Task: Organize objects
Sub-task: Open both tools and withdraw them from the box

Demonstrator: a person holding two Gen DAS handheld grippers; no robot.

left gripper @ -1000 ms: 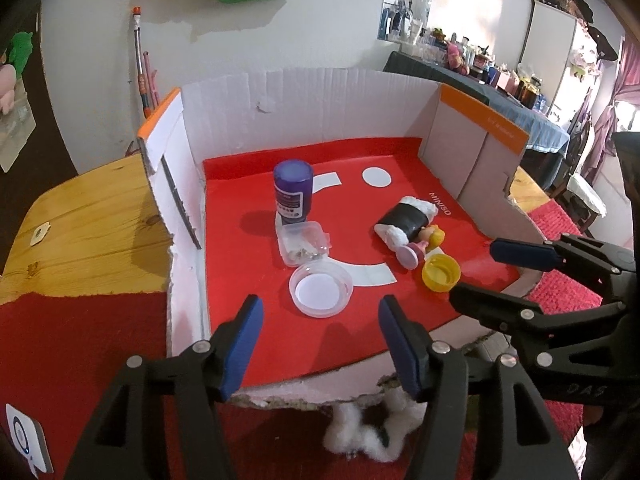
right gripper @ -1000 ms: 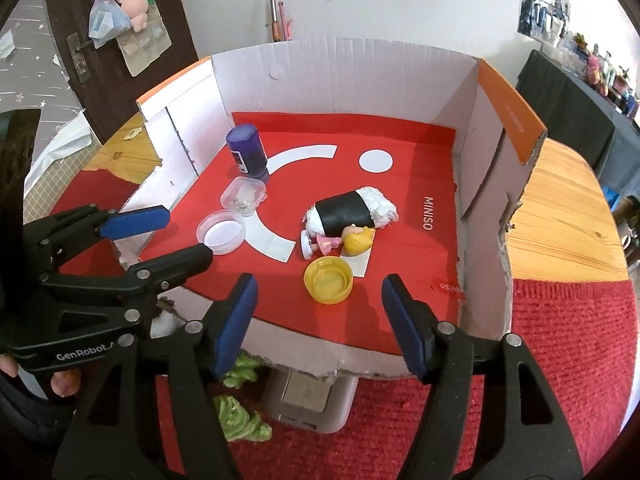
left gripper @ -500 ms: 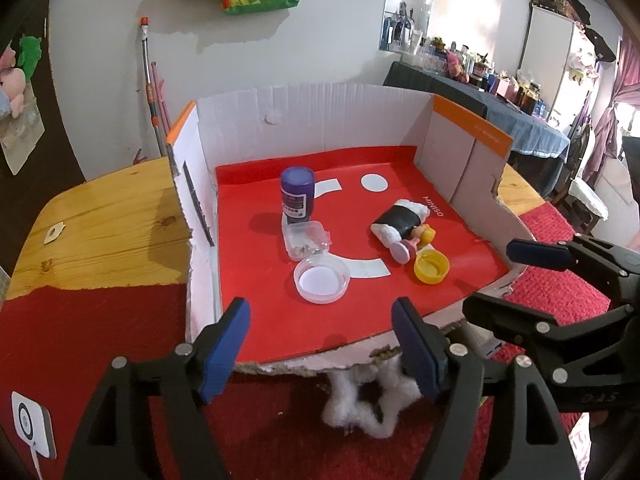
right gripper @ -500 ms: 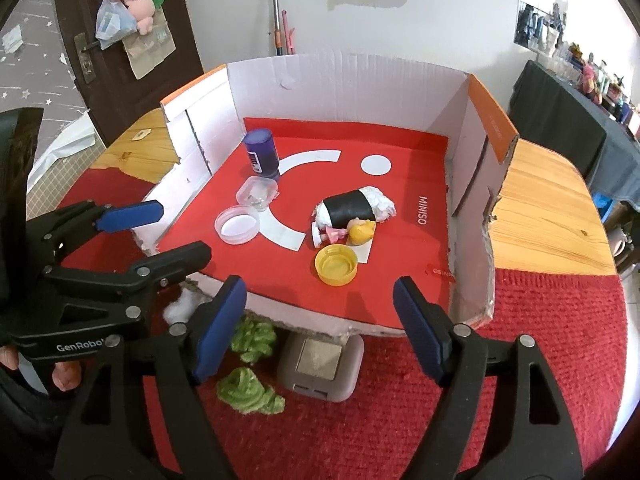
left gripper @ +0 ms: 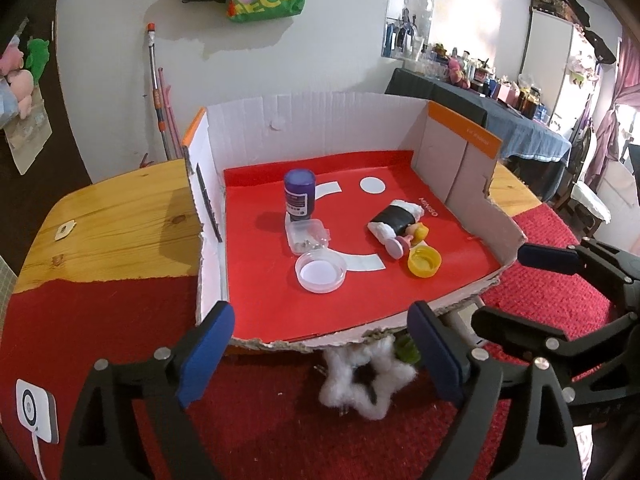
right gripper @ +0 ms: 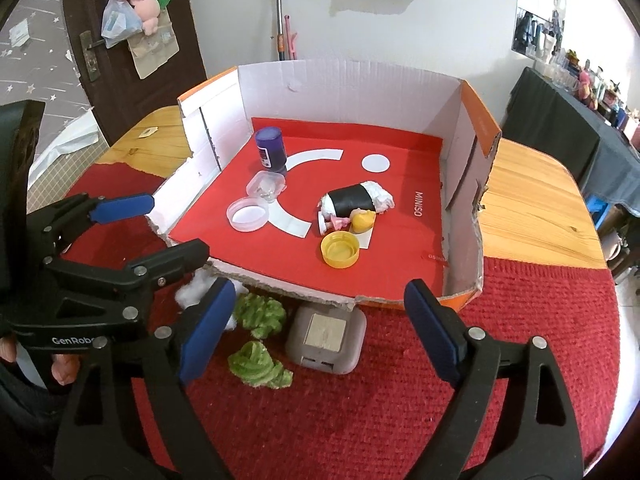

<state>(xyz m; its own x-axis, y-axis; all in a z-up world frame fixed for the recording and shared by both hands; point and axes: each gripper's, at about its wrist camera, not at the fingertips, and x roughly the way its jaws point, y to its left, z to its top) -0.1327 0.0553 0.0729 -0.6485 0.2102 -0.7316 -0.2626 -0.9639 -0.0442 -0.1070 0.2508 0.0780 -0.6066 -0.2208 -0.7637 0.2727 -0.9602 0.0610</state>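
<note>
the cardboard box (right gripper: 352,92) sits in front of me on the table, open at the near side, its red floor already carrying the purple bottle (right gripper: 270,152) upright at the back left, a clear lidded tub (right gripper: 266,186), a shallow clear dish (right gripper: 247,214), a yellow cap (right gripper: 340,249) and the black-and-white sushi plush (right gripper: 358,198) lying on its side with a small figurine (right gripper: 348,222) against it. what i read as left to tidy lies just outside the torn front edge on the red mat (right gripper: 440,380): two fuzzy green pieces (right gripper: 260,340), a white fluffy star (left gripper: 366,380) and a grey rounded case (right gripper: 326,332). my left gripper (left gripper: 320,356) and right gripper (right gripper: 316,328) both have their jaws opening, wide apart, nothing between the blue pads. i'd say the next pick is soft stuff, so come straight down over one piece and close gently around its middle; fluff squashes and can slip. the case looks hard and smooth with rounded corners, so i'd take it across its narrow sides. the box wall is thin corrugated card, ragged at the lip, so lift things clear over it.
</note>
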